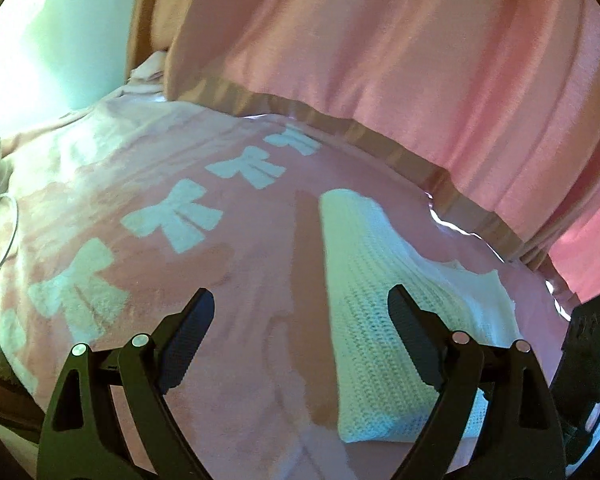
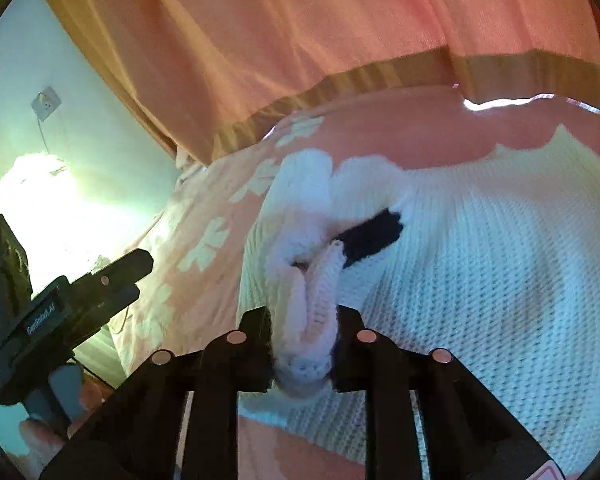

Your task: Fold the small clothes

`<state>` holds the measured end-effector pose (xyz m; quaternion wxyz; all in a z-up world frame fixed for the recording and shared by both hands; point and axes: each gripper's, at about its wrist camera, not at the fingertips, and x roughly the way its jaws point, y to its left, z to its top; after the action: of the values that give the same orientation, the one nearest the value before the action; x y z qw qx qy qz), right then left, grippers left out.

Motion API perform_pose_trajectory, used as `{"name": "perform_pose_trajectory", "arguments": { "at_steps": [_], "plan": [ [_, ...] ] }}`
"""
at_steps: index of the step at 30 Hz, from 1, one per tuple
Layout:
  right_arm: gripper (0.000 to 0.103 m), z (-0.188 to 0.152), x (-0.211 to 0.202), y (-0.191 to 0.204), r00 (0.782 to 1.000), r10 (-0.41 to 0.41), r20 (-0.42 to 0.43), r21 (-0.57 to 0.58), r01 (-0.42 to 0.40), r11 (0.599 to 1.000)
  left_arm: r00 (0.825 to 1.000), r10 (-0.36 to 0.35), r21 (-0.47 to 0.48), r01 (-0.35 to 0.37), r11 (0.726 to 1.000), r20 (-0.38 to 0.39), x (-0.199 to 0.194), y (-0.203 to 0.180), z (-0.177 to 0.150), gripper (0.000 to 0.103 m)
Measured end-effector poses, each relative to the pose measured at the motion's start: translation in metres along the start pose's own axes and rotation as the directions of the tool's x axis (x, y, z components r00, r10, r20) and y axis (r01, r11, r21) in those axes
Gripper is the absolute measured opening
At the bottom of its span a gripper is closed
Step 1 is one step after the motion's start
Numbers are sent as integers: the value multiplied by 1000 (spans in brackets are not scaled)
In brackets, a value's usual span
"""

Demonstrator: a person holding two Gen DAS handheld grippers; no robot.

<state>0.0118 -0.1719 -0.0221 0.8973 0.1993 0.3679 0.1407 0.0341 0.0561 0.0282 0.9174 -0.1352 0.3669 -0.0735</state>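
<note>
A pink blanket (image 1: 100, 184) with white bows covers the bed below a pink curtain (image 1: 380, 60), and the white knitted garment (image 1: 376, 320) lies flat on the blanket near that curtain. The right gripper (image 2: 302, 344) pinches a bunched knit fold, probably to carry it across, while the left gripper (image 1: 300, 320) hangs wide open and empty beside the garment.
</note>
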Motion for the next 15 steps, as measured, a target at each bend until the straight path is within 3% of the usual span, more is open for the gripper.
{"name": "perform_pose_trajectory", "arguments": {
  "at_steps": [5, 7, 9, 12, 15],
  "plan": [
    [14, 13, -73, 2, 981, -42, 190, -51, 53, 997, 999, -34, 48, 34, 998, 8, -1, -28, -3, 86],
    [14, 10, -116, -11, 953, -112, 282, -38, 127, 991, 998, -66, 65, 66, 996, -6, 2, -43, -7, 86],
    [14, -1, -150, -37, 919, -233, 319, 8, 243, 970, 996, -83, 102, 85, 991, -21, 4, -62, -15, 86],
    [15, -25, -157, -91, 899, -394, 190, 114, 378, 919, 992, -104, 177, 115, 977, -67, 11, -91, -32, 86],
    [17, -49, -147, -137, 907, -419, 29, 205, 405, 891, 980, -125, 236, 159, 959, -154, 22, -116, -53, 86]
  ]
}}
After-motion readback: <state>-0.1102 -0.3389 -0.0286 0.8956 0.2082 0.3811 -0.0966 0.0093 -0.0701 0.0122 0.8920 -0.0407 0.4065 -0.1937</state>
